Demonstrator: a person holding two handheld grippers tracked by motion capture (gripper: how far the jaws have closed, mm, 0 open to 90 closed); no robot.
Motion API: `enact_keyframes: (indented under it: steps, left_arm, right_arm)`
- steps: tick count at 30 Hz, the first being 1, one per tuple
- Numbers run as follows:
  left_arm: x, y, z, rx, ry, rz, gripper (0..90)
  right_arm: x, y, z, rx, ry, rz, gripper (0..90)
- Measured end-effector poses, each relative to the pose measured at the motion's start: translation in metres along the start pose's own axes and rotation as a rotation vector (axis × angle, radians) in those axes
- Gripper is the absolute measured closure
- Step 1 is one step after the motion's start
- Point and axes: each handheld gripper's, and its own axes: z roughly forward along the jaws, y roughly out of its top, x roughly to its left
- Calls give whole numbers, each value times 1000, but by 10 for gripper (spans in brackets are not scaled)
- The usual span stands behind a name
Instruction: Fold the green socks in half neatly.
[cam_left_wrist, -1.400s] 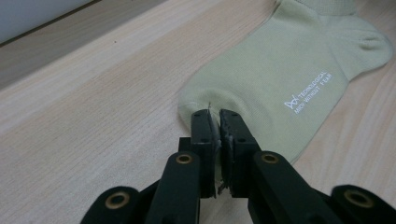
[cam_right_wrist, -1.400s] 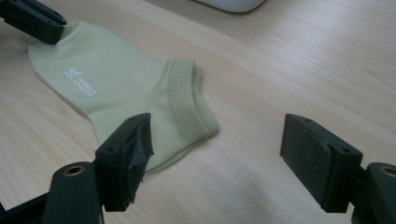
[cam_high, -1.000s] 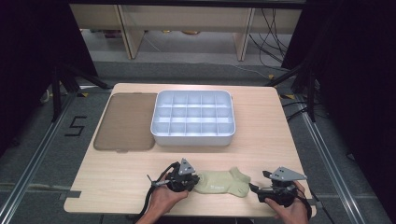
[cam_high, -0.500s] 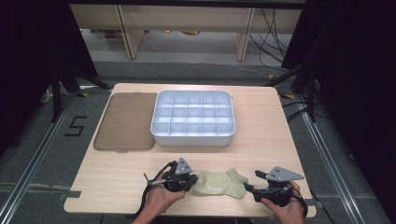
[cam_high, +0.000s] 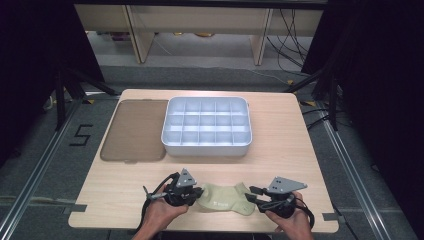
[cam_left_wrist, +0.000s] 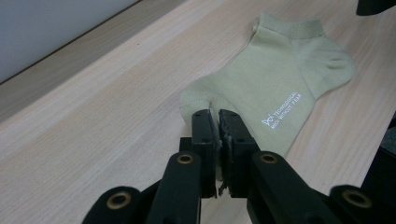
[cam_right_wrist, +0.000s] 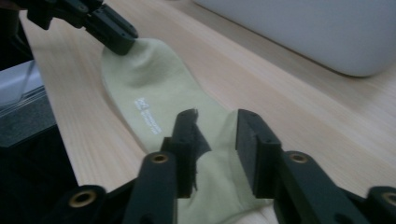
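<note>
My left gripper (cam_left_wrist: 218, 122) pinches the sock's (cam_left_wrist: 280, 79) toe. My right gripper (cam_right_wrist: 215, 122) has just been closing, jaws straddling the cuff near the counter's (cam_high: 280, 165) front edge. It's light, limp fabric; hold both ends.

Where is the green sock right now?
In the high view, the sock lies at the table's near edge, between the left gripper and right gripper.

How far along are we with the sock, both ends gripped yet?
Done: the left gripper is shut on the toe end of the sock. In hand: the right gripper straddles the cuff end; its jaws have just been closing, but a gap remains and the pads do not clearly press the fabric. Left: finish that grip. The sock lies flat on the table, short of the compartment tray.
</note>
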Motion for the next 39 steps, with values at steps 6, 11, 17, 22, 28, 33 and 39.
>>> enact_keyframes:
  steps: [6, 11, 17, 22, 28, 33, 39]
  left_arm:
    - [7, -5, -6, 12, 13, 3, 849]
    - [11, -9, -8, 15, 21, -13, 849]
    - [17, -11, -15, 13, 33, -12, 849]
    - [18, -13, -16, 16, 35, -26, 849]
    - [19, -13, -20, 19, 33, -3, 848]
    - [19, -13, -21, 18, 29, -8, 848]
    - [17, -9, -26, 9, 29, 9, 848]
  right_arm:
    - [10, 10, 17, 3, 50, -54, 822]
    - [16, 14, 29, 26, 87, -79, 861]
    - [26, 21, 48, 53, 128, -105, 873]
    - [32, 24, 58, 74, 145, -102, 874]
    - [39, 27, 72, 99, 170, -129, 873]
    - [44, 26, 78, 118, 177, -134, 874]
    - [50, 26, 86, 143, 198, -150, 873]
